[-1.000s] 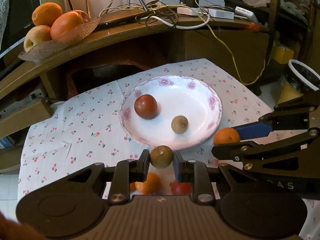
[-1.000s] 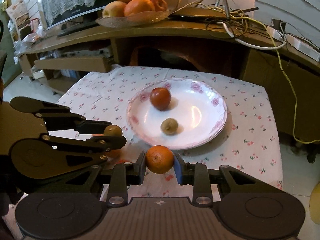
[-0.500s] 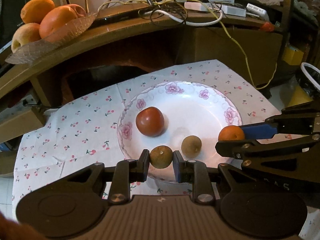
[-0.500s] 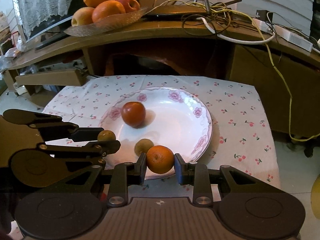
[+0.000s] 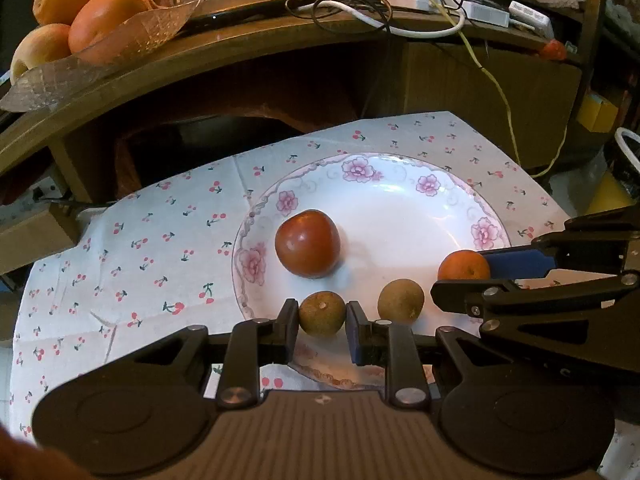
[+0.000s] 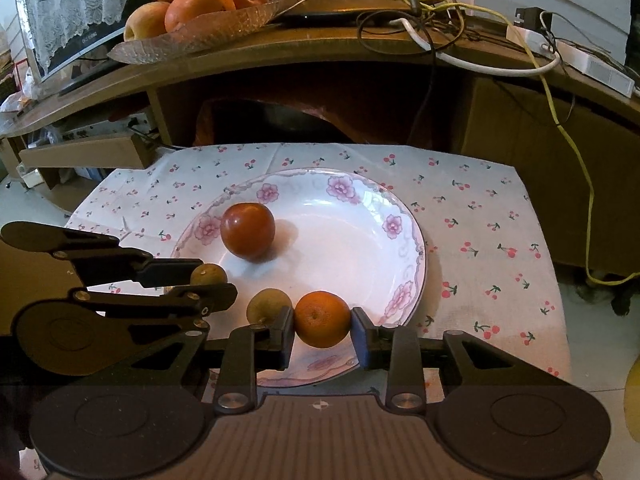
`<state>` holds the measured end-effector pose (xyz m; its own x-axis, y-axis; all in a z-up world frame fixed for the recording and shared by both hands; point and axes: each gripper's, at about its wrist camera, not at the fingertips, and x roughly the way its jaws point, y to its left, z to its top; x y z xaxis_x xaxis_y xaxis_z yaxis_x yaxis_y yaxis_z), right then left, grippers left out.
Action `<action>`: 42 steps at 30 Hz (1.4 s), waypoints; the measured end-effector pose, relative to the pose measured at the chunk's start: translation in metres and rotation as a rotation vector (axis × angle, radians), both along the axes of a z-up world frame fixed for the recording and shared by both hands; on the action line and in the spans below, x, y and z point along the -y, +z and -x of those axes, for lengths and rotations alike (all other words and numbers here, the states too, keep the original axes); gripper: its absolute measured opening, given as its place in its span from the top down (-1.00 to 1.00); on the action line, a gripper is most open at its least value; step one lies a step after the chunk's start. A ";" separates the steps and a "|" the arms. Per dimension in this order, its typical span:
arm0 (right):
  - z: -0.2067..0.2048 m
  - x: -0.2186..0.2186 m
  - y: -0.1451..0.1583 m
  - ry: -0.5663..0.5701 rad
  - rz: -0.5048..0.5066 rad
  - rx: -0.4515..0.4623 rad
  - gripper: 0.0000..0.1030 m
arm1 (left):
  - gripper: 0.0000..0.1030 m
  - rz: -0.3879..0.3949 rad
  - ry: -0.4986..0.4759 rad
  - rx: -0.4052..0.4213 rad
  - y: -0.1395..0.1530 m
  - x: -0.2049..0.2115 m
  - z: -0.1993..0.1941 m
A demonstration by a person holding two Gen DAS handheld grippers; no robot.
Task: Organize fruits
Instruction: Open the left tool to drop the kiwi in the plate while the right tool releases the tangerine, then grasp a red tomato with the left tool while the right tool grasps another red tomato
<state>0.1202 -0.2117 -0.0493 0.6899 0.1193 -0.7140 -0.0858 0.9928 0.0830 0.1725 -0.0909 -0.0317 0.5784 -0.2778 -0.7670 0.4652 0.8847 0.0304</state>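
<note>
A white flowered plate (image 5: pixel 400 208) (image 6: pixel 360 240) lies on the cherry-print cloth. On it rest a red tomato (image 5: pixel 307 243) (image 6: pixel 248 230) and a small brown fruit (image 5: pixel 401 301) (image 6: pixel 267 305). My left gripper (image 5: pixel 322 319) is shut on a second brown fruit (image 5: pixel 322 313) (image 6: pixel 208 274) over the plate's near left rim. My right gripper (image 6: pixel 323 328) is shut on a small orange (image 6: pixel 322 318) (image 5: pixel 464 265) over the plate's near right part.
A wooden desk (image 5: pixel 248 52) stands behind the table with a glass dish of oranges and apples (image 5: pixel 80 36) (image 6: pixel 192 16) and tangled cables (image 5: pixel 380 8). The cloth (image 6: pixel 492 248) drops off at its right edge to the floor.
Both grippers have moved forward with their fruits, from the near table edge to over the plate. The plate and its two fruits appear larger and closer.
</note>
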 end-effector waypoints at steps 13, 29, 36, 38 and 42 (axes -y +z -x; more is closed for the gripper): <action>0.002 0.002 0.002 -0.013 -0.011 0.025 0.32 | 0.35 -0.007 0.008 0.022 0.005 0.000 0.001; 0.013 0.000 0.011 -0.003 -0.022 0.047 0.28 | 0.32 0.000 0.012 0.058 0.019 -0.004 0.011; 0.022 -0.009 0.015 0.027 -0.008 0.050 0.28 | 0.32 0.005 0.013 0.071 0.028 -0.010 0.018; 0.024 -0.010 0.016 0.035 -0.013 0.053 0.28 | 0.32 0.007 0.009 0.074 0.030 -0.012 0.020; 0.030 -0.015 0.018 0.062 -0.018 0.052 0.27 | 0.32 0.004 -0.005 0.072 0.033 -0.018 0.029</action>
